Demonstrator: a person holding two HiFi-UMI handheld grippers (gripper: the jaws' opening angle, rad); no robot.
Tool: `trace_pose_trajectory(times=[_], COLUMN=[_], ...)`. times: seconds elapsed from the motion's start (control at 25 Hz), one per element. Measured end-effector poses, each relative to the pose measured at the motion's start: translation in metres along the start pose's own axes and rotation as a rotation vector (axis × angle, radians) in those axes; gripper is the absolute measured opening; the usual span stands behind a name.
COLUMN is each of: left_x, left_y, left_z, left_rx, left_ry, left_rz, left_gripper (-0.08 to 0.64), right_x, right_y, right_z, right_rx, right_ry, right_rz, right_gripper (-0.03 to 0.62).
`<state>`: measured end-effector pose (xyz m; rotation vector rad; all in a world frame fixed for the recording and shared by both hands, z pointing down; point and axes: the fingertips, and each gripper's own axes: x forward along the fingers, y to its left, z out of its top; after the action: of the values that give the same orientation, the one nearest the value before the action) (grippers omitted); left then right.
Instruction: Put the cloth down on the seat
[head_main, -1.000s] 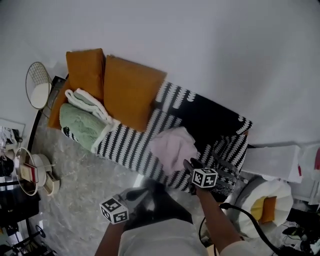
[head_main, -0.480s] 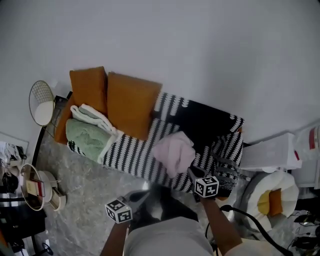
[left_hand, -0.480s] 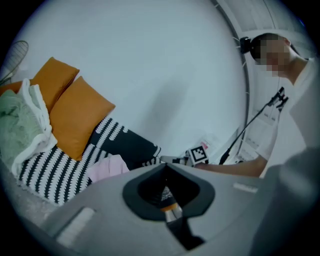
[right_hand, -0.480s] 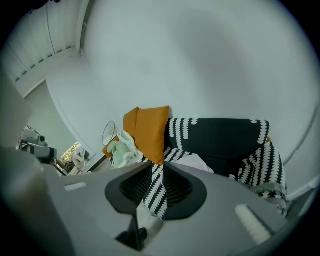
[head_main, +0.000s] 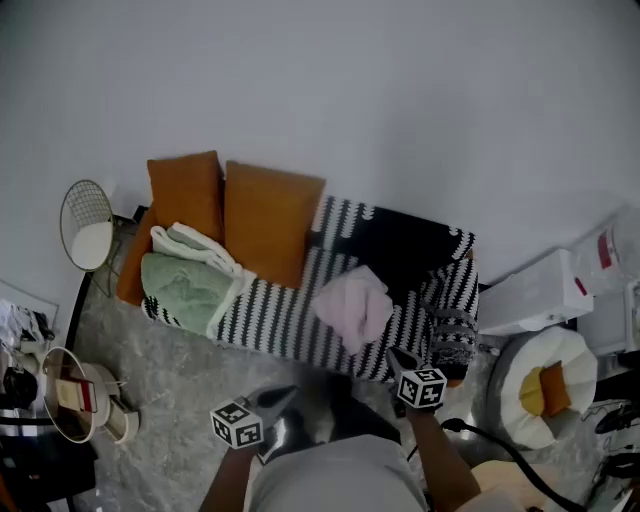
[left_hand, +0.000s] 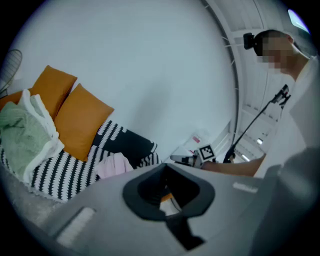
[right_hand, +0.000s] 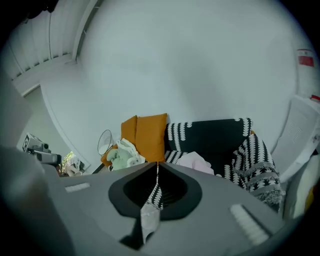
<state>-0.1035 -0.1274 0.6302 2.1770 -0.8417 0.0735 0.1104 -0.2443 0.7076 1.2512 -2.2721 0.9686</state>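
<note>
Pink cloth (head_main: 352, 305) lies crumpled on the striped seat (head_main: 270, 315), near its front edge. Right gripper (right_hand: 157, 169) hangs just off that edge, jaws just snapped together, empty. Left gripper (left_hand: 167, 167) is clenched too, farther off.

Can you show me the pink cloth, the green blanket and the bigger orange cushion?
pink cloth (head_main: 352, 305), head view, middle of the bundle.
green blanket (head_main: 183, 290), head view, its green top side.
bigger orange cushion (head_main: 270, 222), head view, middle of its face.
</note>
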Motion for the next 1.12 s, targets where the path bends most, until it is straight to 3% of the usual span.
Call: trace_pose_trajectory(times=[0.36, 0.6, 0.88, 1.12], left_x=[-0.078, -0.100, -0.110, -0.092], left_y=[-0.013, -0.029, -0.063, -0.102], left_z=[-0.035, -0.046, -0.045, -0.051], left_rx=[0.056, 0.117, 0.219, 0.276], left_ry=[0.047, 0.068, 0.081, 0.074], left_rz=[-0.058, -0.106, -0.122, -0.127], left_gripper=[-0.003, -0.003, -0.003, -0.003], right_x=[-0.059, -0.107, -0.176, -0.221], right_y=[0.072, 0.102, 0.117, 0.104], right_z=[-0.044, -0.063, -0.073, -0.069], right_rx=[0.007, -0.070, -0.112, -0.143], right_ry=[-0.071, -0.120, -0.203, -0.276], right_rz=[-0.042, -0.088, -0.123, -0.135], right_gripper=[0.005, 0.005, 0.005, 0.005])
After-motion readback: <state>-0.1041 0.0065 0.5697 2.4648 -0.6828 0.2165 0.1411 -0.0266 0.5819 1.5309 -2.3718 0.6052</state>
